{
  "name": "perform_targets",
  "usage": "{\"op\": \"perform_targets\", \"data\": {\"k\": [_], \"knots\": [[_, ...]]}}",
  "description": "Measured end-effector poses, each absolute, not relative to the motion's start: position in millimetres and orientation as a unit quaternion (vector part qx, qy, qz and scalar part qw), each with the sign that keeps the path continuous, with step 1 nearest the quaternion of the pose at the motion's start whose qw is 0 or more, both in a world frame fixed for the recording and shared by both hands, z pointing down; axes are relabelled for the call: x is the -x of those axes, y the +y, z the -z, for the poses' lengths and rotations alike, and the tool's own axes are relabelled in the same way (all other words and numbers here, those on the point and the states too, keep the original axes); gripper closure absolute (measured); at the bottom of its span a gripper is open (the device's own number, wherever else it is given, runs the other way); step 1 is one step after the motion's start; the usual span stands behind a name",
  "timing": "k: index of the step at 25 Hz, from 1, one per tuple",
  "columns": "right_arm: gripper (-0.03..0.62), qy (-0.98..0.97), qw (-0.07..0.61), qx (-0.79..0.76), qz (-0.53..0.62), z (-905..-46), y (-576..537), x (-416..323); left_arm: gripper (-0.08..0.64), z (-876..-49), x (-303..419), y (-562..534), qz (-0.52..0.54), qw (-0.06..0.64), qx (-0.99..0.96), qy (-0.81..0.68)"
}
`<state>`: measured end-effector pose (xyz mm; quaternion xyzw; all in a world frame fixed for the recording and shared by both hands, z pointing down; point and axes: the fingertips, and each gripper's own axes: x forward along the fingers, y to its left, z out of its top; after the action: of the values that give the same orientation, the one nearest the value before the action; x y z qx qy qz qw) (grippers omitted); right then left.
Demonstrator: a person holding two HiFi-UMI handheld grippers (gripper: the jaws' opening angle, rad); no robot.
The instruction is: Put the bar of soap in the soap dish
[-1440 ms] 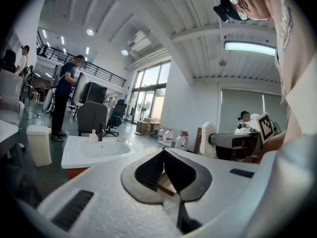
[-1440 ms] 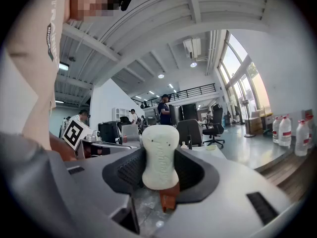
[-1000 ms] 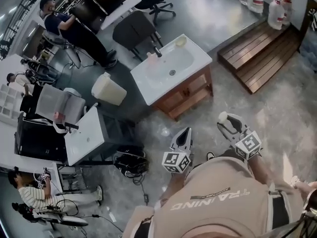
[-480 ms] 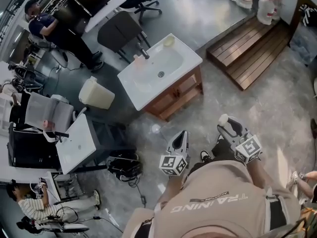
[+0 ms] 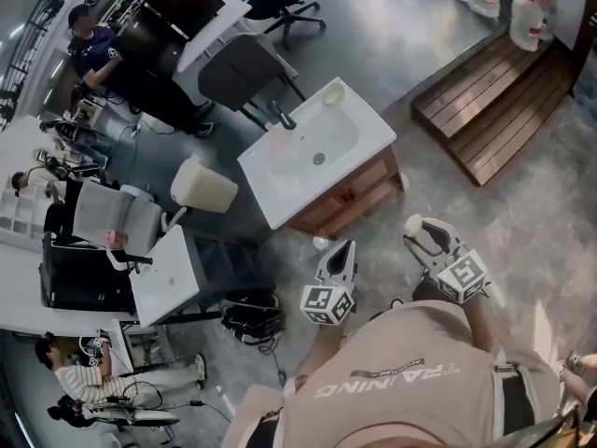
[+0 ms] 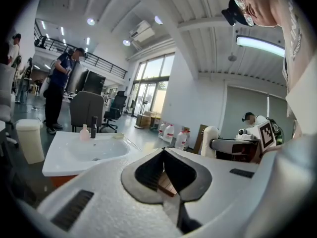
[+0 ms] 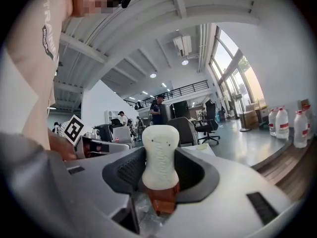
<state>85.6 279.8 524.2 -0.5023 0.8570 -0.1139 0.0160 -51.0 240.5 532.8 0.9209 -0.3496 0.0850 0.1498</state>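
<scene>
A white bar of soap stands upright between the jaws of my right gripper, which is shut on it; in the head view the soap shows at the tip of the right gripper. My left gripper hangs beside it, and in its own view the left gripper is shut on nothing. Ahead stands a white sink on a wooden cabinet. A pale yellow soap dish sits on its far corner, well away from both grippers, and shows small in the left gripper view as the dish.
A dark faucet and a pink bottle stand at the sink's back edge. A cream bin and a second white basin lie to the left, cables on the floor. A wooden platform is at right. People work at desks at far left.
The head view swung left, then back right, so the sink shifted in the frame. Both grippers keep their places in front of the body, the soap still held.
</scene>
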Motion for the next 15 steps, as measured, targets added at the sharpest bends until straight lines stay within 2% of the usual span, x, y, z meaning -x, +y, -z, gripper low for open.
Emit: {"op": "perform_targets", "data": {"k": [6,15], "knots": [[0.423,0.870,0.012,0.485,0.091,-518.6,223.2,-120.4,0.551,-529.9,13.4,198.6,-0.071,0.135,-0.917,-0.369],[0.422,0.893,0.006,0.434,0.119,-546.1,175.5,-129.6,0.551,-551.1,8.5,159.0,-0.071,0.177,-0.887,-0.420]]}}
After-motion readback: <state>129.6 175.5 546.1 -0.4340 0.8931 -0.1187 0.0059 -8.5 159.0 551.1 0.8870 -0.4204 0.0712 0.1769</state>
